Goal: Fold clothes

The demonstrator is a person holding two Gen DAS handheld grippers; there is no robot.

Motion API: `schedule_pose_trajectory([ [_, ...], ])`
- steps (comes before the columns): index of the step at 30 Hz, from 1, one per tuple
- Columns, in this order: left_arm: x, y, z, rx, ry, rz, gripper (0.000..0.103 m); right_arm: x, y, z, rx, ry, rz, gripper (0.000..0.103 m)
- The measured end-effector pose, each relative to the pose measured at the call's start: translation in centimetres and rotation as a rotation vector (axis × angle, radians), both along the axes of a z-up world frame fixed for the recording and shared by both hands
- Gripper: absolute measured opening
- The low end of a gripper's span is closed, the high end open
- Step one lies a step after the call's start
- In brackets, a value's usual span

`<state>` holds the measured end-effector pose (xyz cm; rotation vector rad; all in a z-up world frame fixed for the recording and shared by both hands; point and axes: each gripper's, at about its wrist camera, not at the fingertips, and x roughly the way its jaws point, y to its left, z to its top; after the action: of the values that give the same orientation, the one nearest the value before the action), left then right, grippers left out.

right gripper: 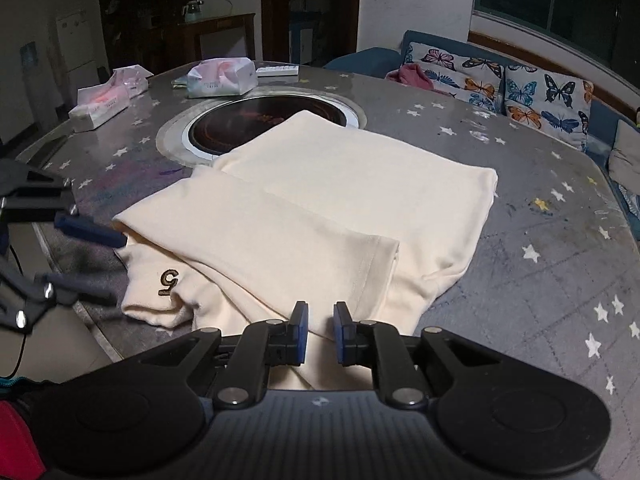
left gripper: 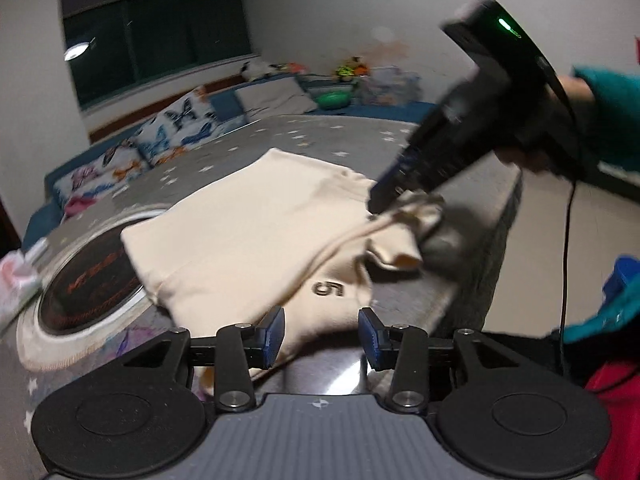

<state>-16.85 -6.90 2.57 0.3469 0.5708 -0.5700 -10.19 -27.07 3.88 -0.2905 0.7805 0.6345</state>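
A cream garment (right gripper: 320, 208) with an embroidered "5" (right gripper: 169, 281) lies partly folded on the grey star-patterned table (right gripper: 540, 280). It also shows in the left wrist view (left gripper: 240, 232). My left gripper (left gripper: 322, 332) is open and empty, just off the garment's near edge; it also shows at the left of the right wrist view (right gripper: 100, 264). My right gripper (right gripper: 321, 330) has its jaws a little apart over the garment's near edge. In the left wrist view the right gripper (left gripper: 384, 210) pinches a bunched bit of the cream fabric (left gripper: 416, 208) and lifts it.
A round black hotplate (right gripper: 264, 120) is set in the table, partly under the garment. Tissue packs (right gripper: 104, 100) (right gripper: 222, 76) lie at the far side. A blue sofa with butterfly cushions (right gripper: 520, 88) stands beyond the table. A black cable (left gripper: 566, 260) hangs from the right gripper.
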Motion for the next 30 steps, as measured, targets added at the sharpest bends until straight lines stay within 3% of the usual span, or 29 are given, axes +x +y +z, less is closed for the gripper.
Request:
schedule_pose_trajectory([
  [3,-1.0,-0.5,-0.5,0.031,-0.019,-0.049,0.044,-0.2,-0.1,0.4,0.001,-0.005,0.001,0.016],
  [6,-1.4,-1.0,-1.1,0.076,-0.052,-0.068,0.036,-0.5,-0.3,0.8,0.002,-0.017,-0.006,0.021],
  [8,-1.4,-1.1,-1.3,0.085,-0.072,-0.064,0.015,-0.7,-0.5,1.1,0.006,-0.023,-0.011,0.029],
  [13,0.3,-0.4,0.2,0.026,-0.081,0.007,0.010,-1.4,-0.8,2.0,0.016,-0.055,0.012,0.039],
  [19,4.8,0.9,2.4,-0.082,-0.036,0.102,0.008,-2.6,0.1,2.8,0.031,-0.095,0.116,0.060],
  [20,5.6,1.1,2.5,-0.091,-0.029,0.114,0.002,-2.8,0.4,2.6,0.025,-0.096,0.141,0.064],
  [26,9.3,2.3,2.1,-0.117,0.058,0.173,0.000,-3.6,2.3,1.1,-0.041,-0.101,0.249,0.067],
  [30,8.6,3.5,2.3,-0.147,0.087,0.142,0.003,-3.5,2.1,0.9,-0.053,-0.090,0.254,0.067],
])
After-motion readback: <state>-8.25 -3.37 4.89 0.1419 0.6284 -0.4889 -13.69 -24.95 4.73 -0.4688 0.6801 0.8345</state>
